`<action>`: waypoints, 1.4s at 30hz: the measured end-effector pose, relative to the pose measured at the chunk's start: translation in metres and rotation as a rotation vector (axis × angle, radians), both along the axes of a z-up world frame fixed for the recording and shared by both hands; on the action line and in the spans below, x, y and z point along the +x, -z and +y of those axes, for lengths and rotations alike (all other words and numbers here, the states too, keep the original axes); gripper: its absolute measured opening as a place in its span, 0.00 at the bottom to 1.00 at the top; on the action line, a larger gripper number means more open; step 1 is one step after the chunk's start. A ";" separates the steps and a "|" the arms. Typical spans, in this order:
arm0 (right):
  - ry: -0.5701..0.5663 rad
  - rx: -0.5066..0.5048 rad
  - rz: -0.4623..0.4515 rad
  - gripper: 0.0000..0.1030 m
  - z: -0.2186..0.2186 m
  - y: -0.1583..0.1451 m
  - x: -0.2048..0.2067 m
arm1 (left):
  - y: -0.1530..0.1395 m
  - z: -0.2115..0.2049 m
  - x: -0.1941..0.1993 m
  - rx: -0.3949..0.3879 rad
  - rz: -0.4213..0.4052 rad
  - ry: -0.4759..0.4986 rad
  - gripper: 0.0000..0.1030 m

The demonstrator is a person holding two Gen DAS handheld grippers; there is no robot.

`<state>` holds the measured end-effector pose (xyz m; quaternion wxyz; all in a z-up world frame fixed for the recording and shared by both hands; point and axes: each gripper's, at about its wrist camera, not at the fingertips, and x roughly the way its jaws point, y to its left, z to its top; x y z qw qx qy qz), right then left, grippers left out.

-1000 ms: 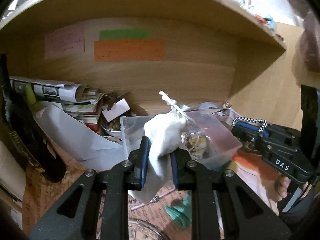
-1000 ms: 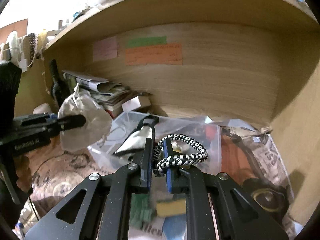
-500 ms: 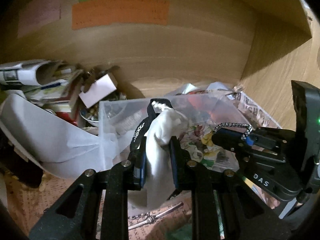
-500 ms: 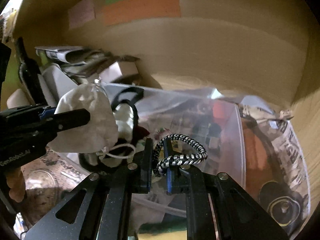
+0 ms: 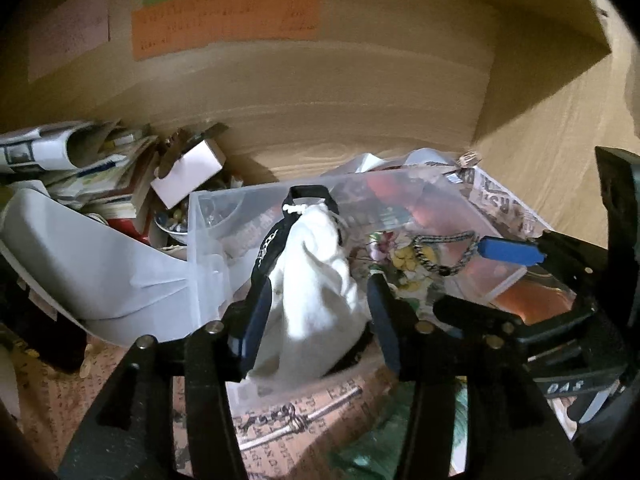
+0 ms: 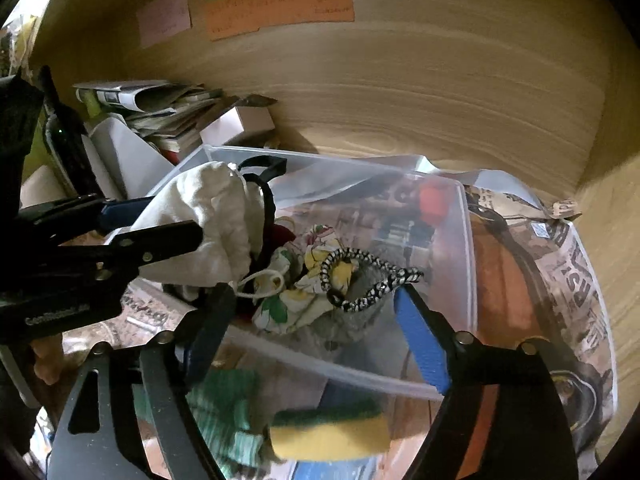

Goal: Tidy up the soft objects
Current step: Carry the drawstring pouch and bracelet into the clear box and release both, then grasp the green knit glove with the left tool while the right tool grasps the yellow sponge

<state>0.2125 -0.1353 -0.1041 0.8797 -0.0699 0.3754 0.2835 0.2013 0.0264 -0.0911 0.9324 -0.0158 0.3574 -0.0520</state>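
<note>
Wooden shelf nook, newspaper-lined floor [image 5: 304, 420], cluttered.

Left tongs [image 5: 318, 320]: jaws spread apart, not gripping. White cloth pouch [image 5: 316, 280] sits between the pads, slumped over the near wall of the clear plastic bin [image 5: 404, 184]; whether the pads touch it, can't tell. In the right wrist view the same pouch [image 6: 208, 216] shows against the left tongs' fingers, its drawstring loop hanging into the bin [image 6: 468, 240].

Right tongs [image 6: 316, 328]: jaws wide apart, holding nothing. Black-and-white braided cord [image 6: 364, 276] is just ahead of the fingertips, inside the bin, resting on a floral cloth [image 6: 304, 292]. Left wrist view shows that cord [image 5: 444, 252] just off the right tongs' blue pad.

Below the right tongs, outside the bin's near wall: yellow-green sponge [image 6: 332, 432] and a green knit cloth [image 6: 224, 412].

A black strap [image 5: 308, 196] loops up behind the pouch, inside the bin.

Beyond and left of the bin: small white box [image 5: 188, 172], stack of papers [image 6: 160, 108]. Far back wall carries an orange note [image 5: 224, 20], a green one above it and a pink one to the left.
</note>
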 end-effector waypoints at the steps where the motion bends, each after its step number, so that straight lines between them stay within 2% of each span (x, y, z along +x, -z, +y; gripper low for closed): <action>1: 0.000 0.000 -0.001 0.77 -0.002 -0.001 -0.002 | -0.003 -0.001 -0.004 0.003 -0.008 0.002 0.51; 8: 0.005 -0.005 -0.069 0.80 -0.015 -0.016 -0.027 | -0.027 0.000 -0.039 -0.010 -0.101 0.004 0.75; 13: 0.003 -0.033 -0.069 0.81 -0.021 -0.008 -0.039 | -0.026 0.000 -0.058 0.003 -0.106 0.013 0.94; 17: -0.004 -0.049 -0.023 0.81 -0.026 0.013 -0.041 | -0.008 -0.003 -0.063 -0.011 -0.036 0.032 0.95; 21: -0.018 -0.077 0.030 0.81 -0.027 0.033 -0.038 | 0.014 -0.012 -0.066 0.021 0.019 0.054 0.95; 24: -0.033 -0.078 0.057 0.79 -0.028 0.042 -0.037 | 0.030 -0.019 -0.063 0.025 0.071 0.075 0.95; 25: -0.031 -0.077 0.061 0.74 -0.029 0.045 -0.036 | 0.036 -0.021 -0.061 0.018 0.095 0.084 0.95; 26: -0.033 -0.077 0.065 0.64 -0.029 0.046 -0.036 | 0.040 -0.024 -0.060 0.013 0.111 0.089 0.95; 27: -0.037 -0.075 0.073 0.59 -0.029 0.047 -0.036 | 0.045 -0.027 -0.059 0.009 0.129 0.096 0.95; 36: -0.007 -0.018 0.018 0.56 -0.042 0.034 -0.050 | 0.072 -0.047 -0.049 -0.014 0.223 0.167 0.94; 38: 0.003 -0.003 0.006 0.56 -0.046 0.030 -0.054 | 0.073 -0.051 -0.049 -0.007 0.219 0.177 0.90; 39: 0.007 0.002 0.001 0.56 -0.048 0.029 -0.055 | 0.072 -0.053 -0.049 -0.007 0.216 0.185 0.85; 41: 0.015 0.018 -0.011 0.56 -0.051 0.024 -0.058 | 0.073 -0.057 -0.051 -0.012 0.216 0.207 0.71; 42: 0.018 0.022 -0.015 0.56 -0.052 0.022 -0.057 | 0.073 -0.059 -0.051 -0.011 0.213 0.218 0.61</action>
